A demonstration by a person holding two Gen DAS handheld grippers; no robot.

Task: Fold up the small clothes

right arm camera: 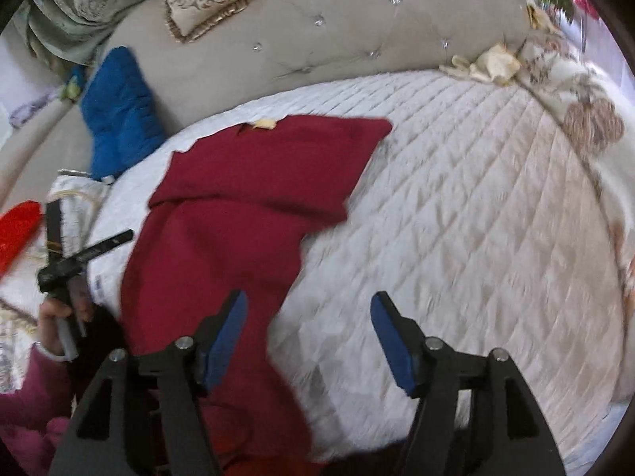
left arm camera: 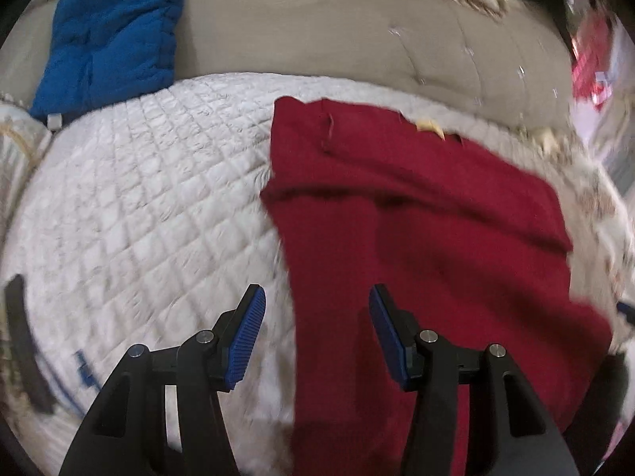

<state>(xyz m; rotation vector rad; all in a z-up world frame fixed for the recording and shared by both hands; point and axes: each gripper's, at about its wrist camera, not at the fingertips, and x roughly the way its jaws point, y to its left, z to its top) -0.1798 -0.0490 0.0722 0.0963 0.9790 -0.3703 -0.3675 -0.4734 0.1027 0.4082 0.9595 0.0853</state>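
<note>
Dark red knitted garment (right arm camera: 246, 198) on white quilted bed (right arm camera: 476, 198): long axis toward beige tufted headboard (right arm camera: 317, 39) | left tongs (left arm camera: 315, 333), right tongs (right arm camera: 307, 337): wide apart, empty

The garment (left arm camera: 416, 238) is plain dark red. The bed cover (left arm camera: 151, 206) is white, quilted in diamonds. A cushion (left arm camera: 115, 35) is bright blue; the headboard (right arm camera: 317, 39) is taupe (with shiny tufting studs). Both hand-held gripper (left arm camera: 317, 333) bodies are black, pads (right arm camera: 226, 341) blue.
</note>
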